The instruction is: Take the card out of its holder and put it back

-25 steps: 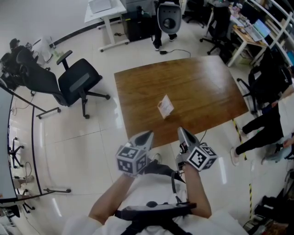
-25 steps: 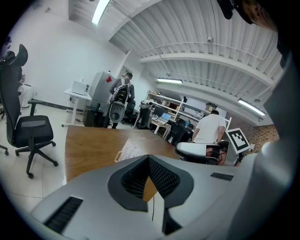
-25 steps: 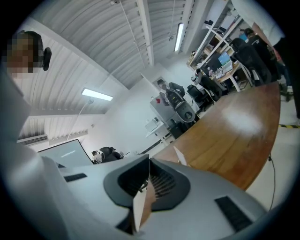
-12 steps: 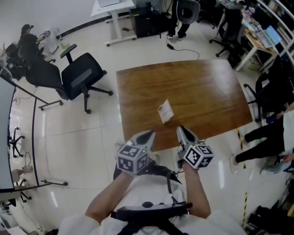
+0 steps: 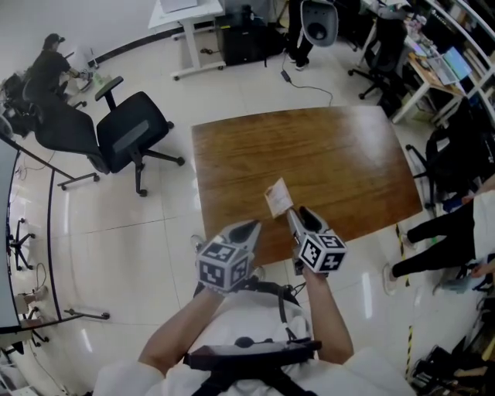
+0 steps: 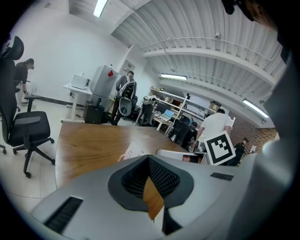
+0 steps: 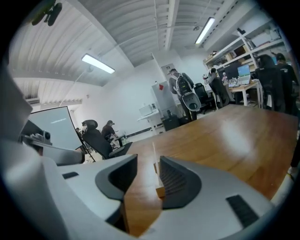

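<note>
A white card (image 5: 278, 197) stands upright in a small wooden holder near the front edge of the brown table (image 5: 332, 147). My right gripper (image 5: 296, 215) has come up to it, and its jaws have just been opening. In the right gripper view the card (image 7: 153, 157) shows edge-on between the open jaws of the right gripper (image 7: 148, 159), close to the right-hand pad, with the holder block (image 7: 160, 191) below it. No pad presses on it. My left gripper (image 5: 249, 227) hovers at the table's front edge, left of the card, jaws together and empty. The left gripper view shows the card (image 6: 133, 152) ahead.
A black office chair (image 5: 128, 131) stands on the tiled floor left of the table. A person's legs (image 5: 433, 232) are by the table's right corner. White desks (image 5: 182, 15), more chairs and other people fill the back of the room.
My right gripper has moved forward over the table's edge to the card, rolled, and opened its jaws around it. My left gripper has edged forward a little.
</note>
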`<state>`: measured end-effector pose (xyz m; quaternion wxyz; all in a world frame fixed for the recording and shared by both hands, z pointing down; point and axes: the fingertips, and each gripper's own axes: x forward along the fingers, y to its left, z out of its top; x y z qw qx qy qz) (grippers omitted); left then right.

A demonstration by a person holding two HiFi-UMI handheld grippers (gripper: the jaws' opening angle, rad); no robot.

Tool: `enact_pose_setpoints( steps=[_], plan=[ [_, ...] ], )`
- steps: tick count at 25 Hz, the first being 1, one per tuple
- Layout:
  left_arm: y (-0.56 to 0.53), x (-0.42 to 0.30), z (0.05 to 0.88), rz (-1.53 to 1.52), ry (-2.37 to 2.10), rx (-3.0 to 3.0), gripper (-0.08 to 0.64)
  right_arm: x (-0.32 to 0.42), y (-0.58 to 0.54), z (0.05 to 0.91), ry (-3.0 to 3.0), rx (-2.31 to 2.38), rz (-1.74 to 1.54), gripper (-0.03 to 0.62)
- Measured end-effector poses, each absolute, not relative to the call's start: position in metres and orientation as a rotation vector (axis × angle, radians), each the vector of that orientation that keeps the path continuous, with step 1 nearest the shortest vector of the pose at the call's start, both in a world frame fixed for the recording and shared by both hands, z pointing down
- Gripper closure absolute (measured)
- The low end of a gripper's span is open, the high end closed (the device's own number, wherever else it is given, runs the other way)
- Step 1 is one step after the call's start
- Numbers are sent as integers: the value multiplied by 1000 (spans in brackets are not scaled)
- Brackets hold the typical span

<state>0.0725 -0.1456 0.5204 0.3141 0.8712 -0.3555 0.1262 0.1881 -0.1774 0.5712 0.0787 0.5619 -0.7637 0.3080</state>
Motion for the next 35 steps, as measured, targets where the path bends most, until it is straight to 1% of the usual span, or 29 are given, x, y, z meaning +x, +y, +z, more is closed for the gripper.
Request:
enact_pose_setpoints(
  steps=[11,13,25,30,32,35],
  plan=[
    [-159,68,542,371,-870,2266,563,182,-203,613,-2196,1638,917,417],
    [-162,69,544,365,-872,2259,563,182,-207,617,-2187,1624,907,437],
    [-177,78,571,421,-905,2234,563,174,-220,634,-2160,1605,887,465],
    [-180,83,578,438,-904,2223,563,171,-223,638,-2162,1602,891,493],
    [-179,85,579,438,-900,2217,563,172,-224,638,-2158,1612,879,527],
    [-175,85,580,438,-900,2213,563,173,-224,636,-2160,1622,858,557]
  ],
)
